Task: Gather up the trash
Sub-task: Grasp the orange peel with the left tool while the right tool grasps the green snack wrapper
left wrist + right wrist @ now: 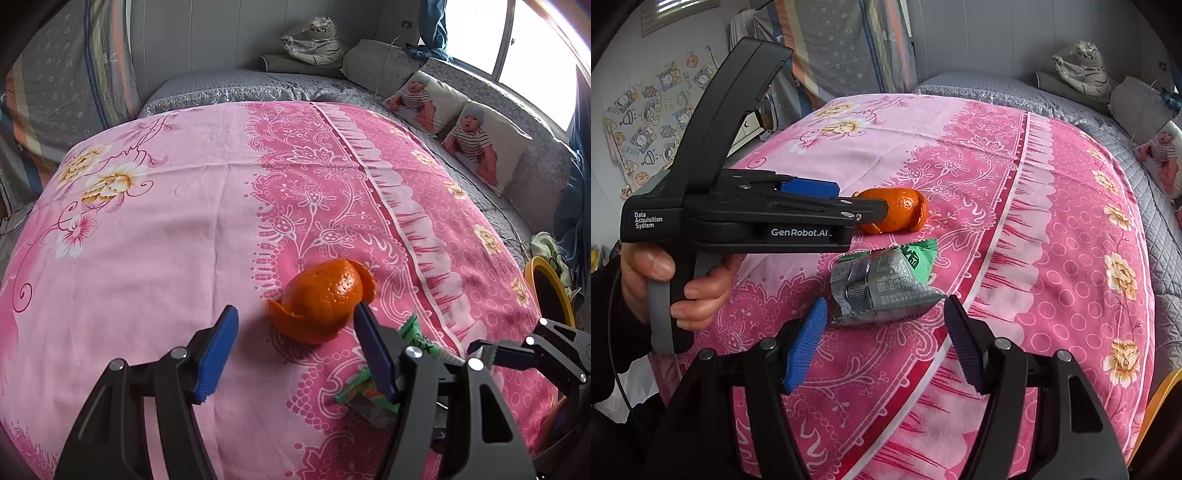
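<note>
An orange peel (321, 301) lies curled on the pink bedspread (166, 229). My left gripper (295, 310) is open, and its tips reach the near side of the peel; the right pad (373, 350) overlaps the peel's edge and the left pad stays well apart. A crumpled silver and green snack wrapper (882, 284) lies just ahead of my right gripper (885, 302), which is open, the wrapper's near end sitting between its tips. In the left wrist view the wrapper (415, 332) is half hidden behind the right finger. In the right wrist view the left gripper (862, 199) hovers at the peel (899, 210).
A hand (683, 280) holds the left gripper's handle. A yellow-rimmed bin (546, 288) stands off the bed's right edge. Printed cushions (469, 140) and a wrapped plush tiger (314, 40) lie at the far side. The right gripper (480, 350) is close beside the left one.
</note>
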Motion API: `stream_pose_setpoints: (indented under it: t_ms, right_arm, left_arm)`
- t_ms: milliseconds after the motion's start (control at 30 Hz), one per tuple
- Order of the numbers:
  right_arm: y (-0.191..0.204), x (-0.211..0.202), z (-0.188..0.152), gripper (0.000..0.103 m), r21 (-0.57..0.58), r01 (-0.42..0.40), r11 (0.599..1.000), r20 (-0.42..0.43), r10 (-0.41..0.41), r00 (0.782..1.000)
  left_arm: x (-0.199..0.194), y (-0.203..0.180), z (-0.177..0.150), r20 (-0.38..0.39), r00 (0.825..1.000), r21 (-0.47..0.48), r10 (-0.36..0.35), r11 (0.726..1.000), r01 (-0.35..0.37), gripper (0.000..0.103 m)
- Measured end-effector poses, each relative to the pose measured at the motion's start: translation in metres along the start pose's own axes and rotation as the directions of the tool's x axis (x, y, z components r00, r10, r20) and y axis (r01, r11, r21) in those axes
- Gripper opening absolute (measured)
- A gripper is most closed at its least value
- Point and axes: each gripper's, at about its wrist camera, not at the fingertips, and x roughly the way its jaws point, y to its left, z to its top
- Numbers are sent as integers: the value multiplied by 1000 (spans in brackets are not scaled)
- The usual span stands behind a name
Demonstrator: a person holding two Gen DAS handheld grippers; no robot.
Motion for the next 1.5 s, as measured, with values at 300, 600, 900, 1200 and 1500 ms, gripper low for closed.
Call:
stream_pose_setpoints:
  t_ms: [300, 600, 900, 1200, 1500]
  right_arm:
    - [-7, 12, 5, 62, 7, -8, 1000, -18, 8, 1000]
    - [-15, 22, 13, 62, 18, -11, 1000, -39, 12, 999]
    - [-18, 31, 25, 62, 5, -9, 1000, -56, 9, 998]
    - [-18, 44, 30, 54, 11, -3, 1000, -86, 4, 996]
    - [-31, 44, 31, 52, 72, 25, 997, -85, -19, 996]
  left_arm:
    - [13, -1, 12, -16, 1000, -4, -4, 1000, 4, 62]
    - [30, 7, 28, -25, 1000, -22, 15, 1000, -15, 64]
    - [40, 25, 42, -23, 999, -67, 35, 997, -36, 64]
    - [39, 45, 48, -4, 998, -132, 55, 990, -55, 64]
    - [27, 57, 44, -13, 993, -174, 117, 978, -117, 40]
